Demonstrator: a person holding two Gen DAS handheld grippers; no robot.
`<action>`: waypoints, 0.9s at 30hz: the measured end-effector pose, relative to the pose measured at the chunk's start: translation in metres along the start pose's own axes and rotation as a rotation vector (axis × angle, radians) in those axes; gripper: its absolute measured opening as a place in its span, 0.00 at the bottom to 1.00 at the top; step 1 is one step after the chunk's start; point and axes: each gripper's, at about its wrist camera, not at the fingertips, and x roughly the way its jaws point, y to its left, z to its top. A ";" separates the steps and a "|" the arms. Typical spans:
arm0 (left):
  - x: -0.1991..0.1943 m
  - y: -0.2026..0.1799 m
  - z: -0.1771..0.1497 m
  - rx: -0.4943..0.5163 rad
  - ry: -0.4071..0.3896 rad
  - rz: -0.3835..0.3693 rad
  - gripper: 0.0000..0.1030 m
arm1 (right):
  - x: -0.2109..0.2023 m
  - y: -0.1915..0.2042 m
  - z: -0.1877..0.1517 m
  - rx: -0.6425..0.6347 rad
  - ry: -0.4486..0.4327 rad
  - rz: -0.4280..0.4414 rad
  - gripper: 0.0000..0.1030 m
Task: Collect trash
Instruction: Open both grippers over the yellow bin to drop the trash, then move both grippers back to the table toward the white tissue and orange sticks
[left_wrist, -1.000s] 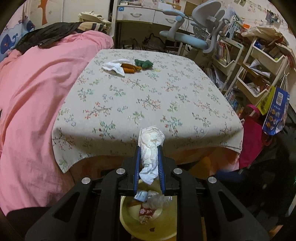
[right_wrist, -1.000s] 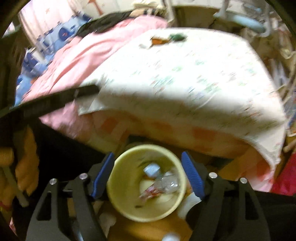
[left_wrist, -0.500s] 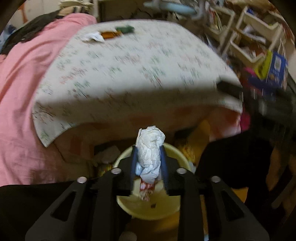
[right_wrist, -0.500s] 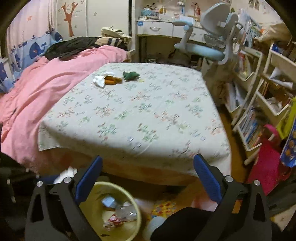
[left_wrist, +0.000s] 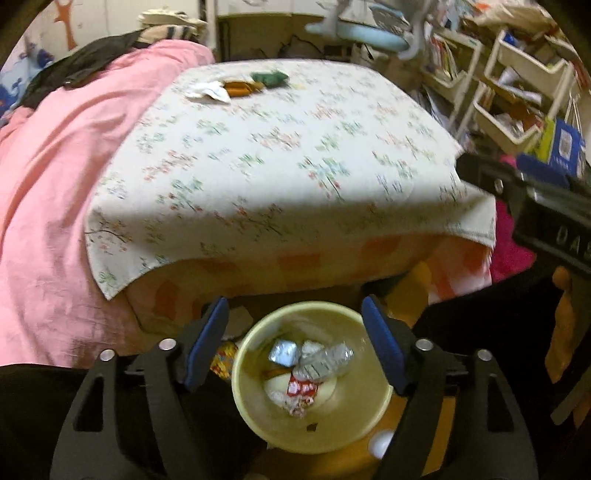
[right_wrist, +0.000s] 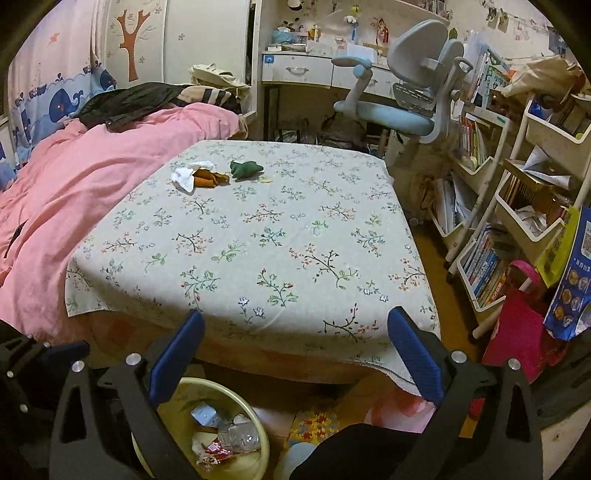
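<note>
I hold my left gripper (left_wrist: 295, 332) over the round yellow plastic bin (left_wrist: 373, 410) on the floor, its jaws just opened and empty, so trash falls among the wrappers inside. My right gripper (right_wrist: 295, 354) gapes wide, empty, facing the floral-clothed counter (right_wrist: 258, 236), where white tissue (right_wrist: 188, 173), orange scraps (right_wrist: 208, 177) and a green wad (right_wrist: 245, 168) wait near its far edge.

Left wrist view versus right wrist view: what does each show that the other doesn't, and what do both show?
Only the left wrist view looks straight down into the yellow bin, framed between the open left gripper, and it shows the other tool at its right edge.

Only the right wrist view shows the desk, the whole chair and the open right gripper with nothing between its fingers.

Both show the flowered tablecloth, the white tissue, the orange and green items and the bin's trash.
</note>
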 end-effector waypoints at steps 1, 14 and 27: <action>-0.001 0.002 0.002 -0.011 -0.015 0.009 0.73 | 0.000 0.000 0.000 0.001 0.000 0.000 0.93; -0.014 0.024 0.011 -0.116 -0.114 0.080 0.81 | -0.001 0.003 0.006 -0.008 -0.007 0.008 0.93; -0.031 0.045 0.040 -0.171 -0.214 0.137 0.84 | 0.003 0.013 0.020 -0.041 -0.027 0.016 0.93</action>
